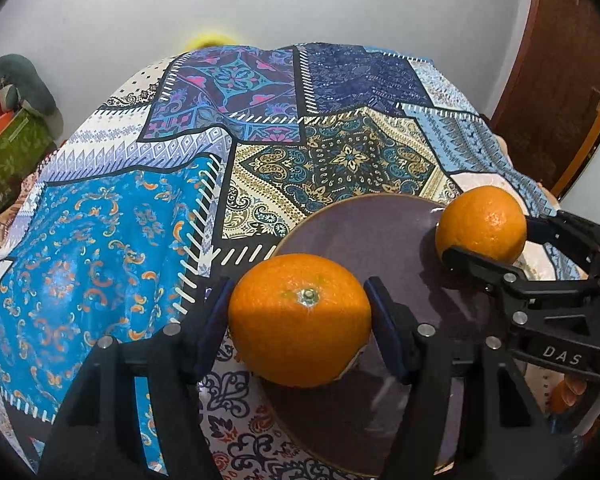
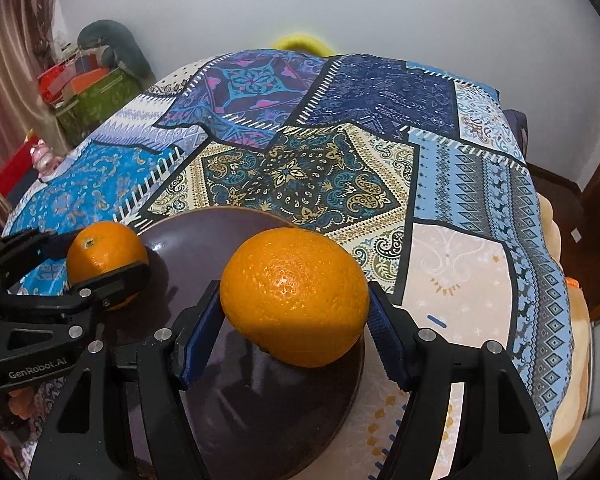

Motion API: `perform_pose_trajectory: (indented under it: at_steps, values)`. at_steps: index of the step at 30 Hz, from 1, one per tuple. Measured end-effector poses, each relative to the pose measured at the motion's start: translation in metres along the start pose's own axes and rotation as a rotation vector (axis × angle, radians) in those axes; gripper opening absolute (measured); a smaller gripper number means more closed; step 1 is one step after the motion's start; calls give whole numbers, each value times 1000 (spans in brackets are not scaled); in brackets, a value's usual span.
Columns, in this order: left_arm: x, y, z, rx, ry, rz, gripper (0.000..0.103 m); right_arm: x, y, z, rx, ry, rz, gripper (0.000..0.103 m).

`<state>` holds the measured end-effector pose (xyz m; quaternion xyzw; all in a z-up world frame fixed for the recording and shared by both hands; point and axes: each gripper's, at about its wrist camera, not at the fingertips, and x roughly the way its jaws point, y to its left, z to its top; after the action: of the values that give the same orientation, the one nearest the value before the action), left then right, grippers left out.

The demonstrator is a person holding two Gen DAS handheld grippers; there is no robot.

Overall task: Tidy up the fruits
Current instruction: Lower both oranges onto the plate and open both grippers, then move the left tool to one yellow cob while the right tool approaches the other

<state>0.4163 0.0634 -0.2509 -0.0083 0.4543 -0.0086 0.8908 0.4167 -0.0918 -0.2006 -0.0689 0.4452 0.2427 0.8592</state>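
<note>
We hold an orange in each claw above the dark plate (image 1: 384,220), which rests on the patchwork cloth (image 1: 332,160) covering the counter. The left claw (image 1: 300,312) is clamped on the stem-up orange (image 1: 300,320), its blue pads (image 1: 384,332) pressing both sides of the fruit, and this orange hangs over the plate's near left rim. The right claw (image 2: 296,312) is closed around the second orange (image 2: 294,296), which sits over the plate's right half, closer to its far rim as the left wrist camera shows it. In the right wrist view the stem-up orange appears at the plate's left edge, pinched between the left claw's black fingers. The two oranges are apart, with bare plate surface between them. We cannot tell whether either orange touches the plate. Beyond the plate's far side, a yellow object (image 2: 300,42) peeks over the cloth's edge against the white wall (image 2: 420,8).
</note>
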Motion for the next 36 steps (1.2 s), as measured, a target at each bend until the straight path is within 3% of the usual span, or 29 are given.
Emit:
perform_pose_trajectory:
  at_steps: [5,8,17,28,36]
  values:
    - [-1,0,-3,-3,23,-5,72,-2,-1,-1,8,0,10,68]
    - [-14,-1,-2,2,-8,12,76,-11,-1,-2,12,-15,10,78]
    - [-71,0,-13,23,-61,24,78,-64,3,-13,-9,-84,-28,79]
    - [-137,-8,-72,47,-50,-4,83,-142,4,-58,14,-125,-45,79]
    - [-158,-22,-123,65,-5,-29,86,-178,10,-102,26,-111,-45,82]
